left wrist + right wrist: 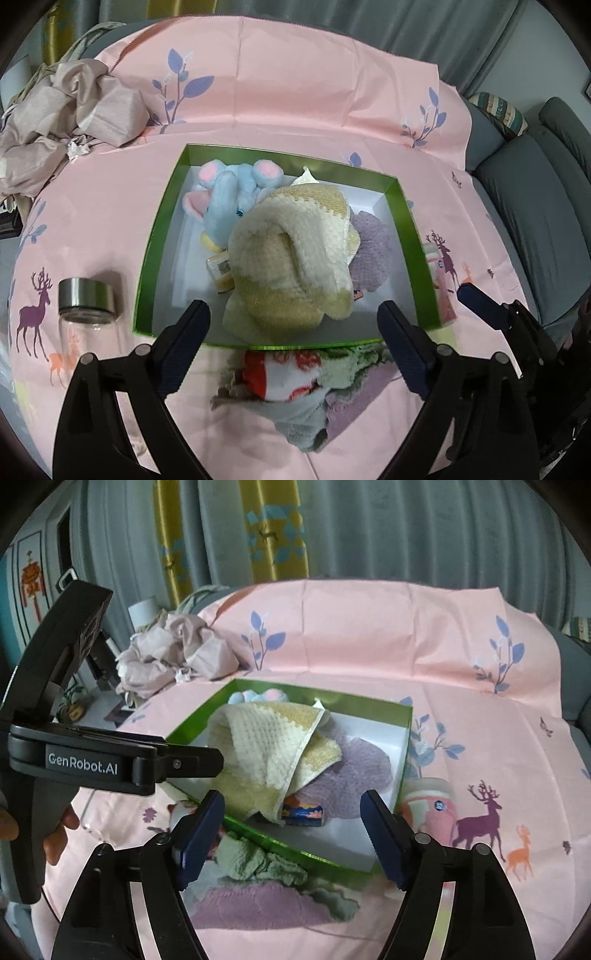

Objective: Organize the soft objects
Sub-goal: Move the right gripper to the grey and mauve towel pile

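We hold two black two-finger grippers with blue pads, both spread wide and grasping nothing: the left gripper hangs above the near wall of the box, the right gripper above its near corner, each clear of the cloth below. Item one, a shallow green-sided cardboard box with a white floor, sits open on the pink deer-and-leaf printed sheet, serving, we judge, as the collecting bin. Inside it we count one cream-and-yellow knitted towel, loosely heaped on top as if dropped rather than folded; one pale blue plush toy with pink-lined ears, pressed toward the far left corner; and one lilac knitted cloth, flattened under the towel at the right. A small printed packet lies half hidden beneath the towel's edge; what it is we cannot tell. Outside, touching the near wall, one pile of unsorted cloths remains, showing red-and-white, green, grey and lilac pieces; an exact count is not possible. Also listed: one glass jar with a steel lid left of the box, one pink-labelled container just beside its right wall, and one crumpled beige fabric bundle well apart. We judge the sorting partly done.
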`<action>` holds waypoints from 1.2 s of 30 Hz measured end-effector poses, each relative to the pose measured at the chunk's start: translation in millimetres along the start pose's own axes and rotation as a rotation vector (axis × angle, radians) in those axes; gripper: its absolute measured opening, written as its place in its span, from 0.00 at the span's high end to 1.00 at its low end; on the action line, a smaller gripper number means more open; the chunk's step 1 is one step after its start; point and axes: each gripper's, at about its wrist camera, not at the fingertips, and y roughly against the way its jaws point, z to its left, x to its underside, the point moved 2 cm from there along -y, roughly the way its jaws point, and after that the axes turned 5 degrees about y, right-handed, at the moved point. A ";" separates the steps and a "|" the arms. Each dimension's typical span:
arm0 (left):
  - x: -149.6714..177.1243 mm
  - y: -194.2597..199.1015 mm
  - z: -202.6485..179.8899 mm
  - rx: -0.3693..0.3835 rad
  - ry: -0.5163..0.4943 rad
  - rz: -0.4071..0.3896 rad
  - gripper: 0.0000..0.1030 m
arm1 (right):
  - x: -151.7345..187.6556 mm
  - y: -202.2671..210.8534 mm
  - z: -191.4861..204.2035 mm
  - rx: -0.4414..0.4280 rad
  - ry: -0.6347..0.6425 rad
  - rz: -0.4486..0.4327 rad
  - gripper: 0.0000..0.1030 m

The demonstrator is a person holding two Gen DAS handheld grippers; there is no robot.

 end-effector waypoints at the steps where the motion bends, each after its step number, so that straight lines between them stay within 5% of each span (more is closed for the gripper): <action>1: 2.1 3.5 0.4 0.006 0.006 -0.003 0.11 | 0.9 4.1 0.5 0.000 -0.003 -0.005 0.26; 10: 27.3 32.0 8.1 0.047 0.057 -0.028 0.10 | 25.5 32.0 3.0 -0.011 -0.034 -0.008 0.26; 12: 33.1 37.1 12.3 0.055 0.073 -0.035 0.00 | 33.0 35.7 2.4 -0.018 -0.046 0.000 0.26; 15: 45.0 43.3 19.9 0.087 0.102 -0.047 0.01 | 46.2 41.1 3.6 -0.039 -0.064 0.006 0.26; 28: 120.9 27.7 39.3 0.194 0.136 -0.033 0.01 | 115.1 33.7 -9.6 -0.116 -0.208 0.079 0.26; 36: 144.8 -0.3 27.4 0.114 0.032 -0.016 0.01 | 135.1 18.8 -13.1 -0.149 -0.274 0.093 0.26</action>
